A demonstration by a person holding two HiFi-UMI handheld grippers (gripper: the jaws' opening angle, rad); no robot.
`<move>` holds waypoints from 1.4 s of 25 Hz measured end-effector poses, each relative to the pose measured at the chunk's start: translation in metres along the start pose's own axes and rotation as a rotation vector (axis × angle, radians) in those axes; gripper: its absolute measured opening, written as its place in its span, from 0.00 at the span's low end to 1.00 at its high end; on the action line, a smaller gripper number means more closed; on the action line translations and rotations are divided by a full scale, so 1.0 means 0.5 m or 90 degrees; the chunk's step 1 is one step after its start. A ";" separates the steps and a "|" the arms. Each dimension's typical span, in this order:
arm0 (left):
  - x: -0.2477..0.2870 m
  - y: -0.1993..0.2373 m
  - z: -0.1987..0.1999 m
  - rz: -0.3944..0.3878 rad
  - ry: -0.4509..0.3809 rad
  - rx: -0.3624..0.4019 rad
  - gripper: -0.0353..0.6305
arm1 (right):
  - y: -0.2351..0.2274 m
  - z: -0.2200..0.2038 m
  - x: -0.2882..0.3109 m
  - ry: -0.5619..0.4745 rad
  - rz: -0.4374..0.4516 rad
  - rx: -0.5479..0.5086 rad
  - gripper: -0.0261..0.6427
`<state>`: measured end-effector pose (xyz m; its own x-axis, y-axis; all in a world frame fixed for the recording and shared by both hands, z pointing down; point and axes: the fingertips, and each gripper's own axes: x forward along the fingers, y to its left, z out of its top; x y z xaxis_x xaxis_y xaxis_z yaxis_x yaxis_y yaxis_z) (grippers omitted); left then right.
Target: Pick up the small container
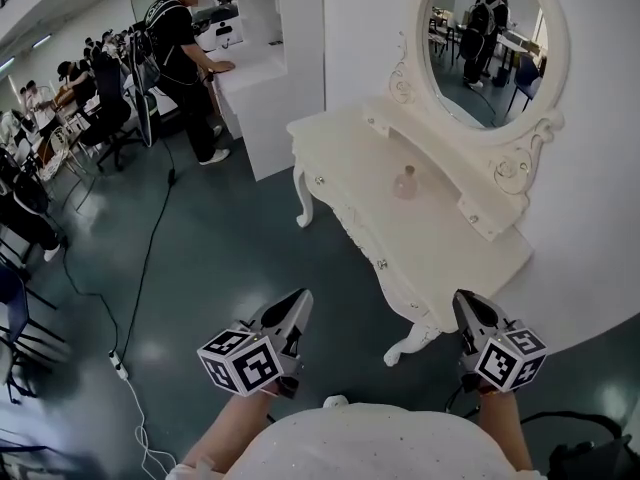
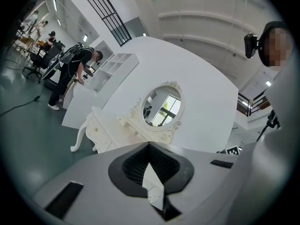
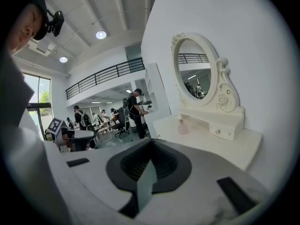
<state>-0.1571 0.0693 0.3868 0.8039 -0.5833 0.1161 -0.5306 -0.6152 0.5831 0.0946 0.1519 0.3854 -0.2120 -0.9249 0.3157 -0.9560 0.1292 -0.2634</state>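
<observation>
Ahead, small pink container (image 1: 405, 182) upright on white dressing table (image 1: 440, 263), just before oval mirror (image 1: 487, 38); contents not discernible. Well apart from both claws. Left gripper (image 1: 298, 301) pinched closed, nothing between jaws. Right gripper (image 1: 463, 304) likewise closed, empty.

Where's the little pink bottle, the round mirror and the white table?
pink bottle (image 1: 406, 184): head view, its round body.
round mirror (image 1: 490, 48): head view, middle of the glass.
white table (image 1: 445, 253): head view, bare top.
</observation>
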 end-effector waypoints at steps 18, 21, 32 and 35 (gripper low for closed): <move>-0.057 0.083 -0.027 0.051 0.011 -0.037 0.06 | 0.042 -0.048 0.096 0.044 0.035 0.010 0.04; -0.056 0.089 -0.033 0.052 0.016 -0.045 0.06 | 0.040 -0.056 0.102 0.056 0.033 0.009 0.04; -0.040 0.140 0.020 0.081 -0.012 -0.043 0.06 | 0.041 -0.017 0.210 0.062 0.068 0.008 0.04; -0.030 0.160 0.046 0.097 -0.020 -0.040 0.06 | 0.046 0.003 0.270 0.066 0.090 0.014 0.04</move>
<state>-0.2179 0.0168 0.4134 0.7060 -0.6842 0.1830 -0.6272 -0.4838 0.6104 0.0443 0.0295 0.4208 -0.3654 -0.8561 0.3656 -0.9107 0.2473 -0.3310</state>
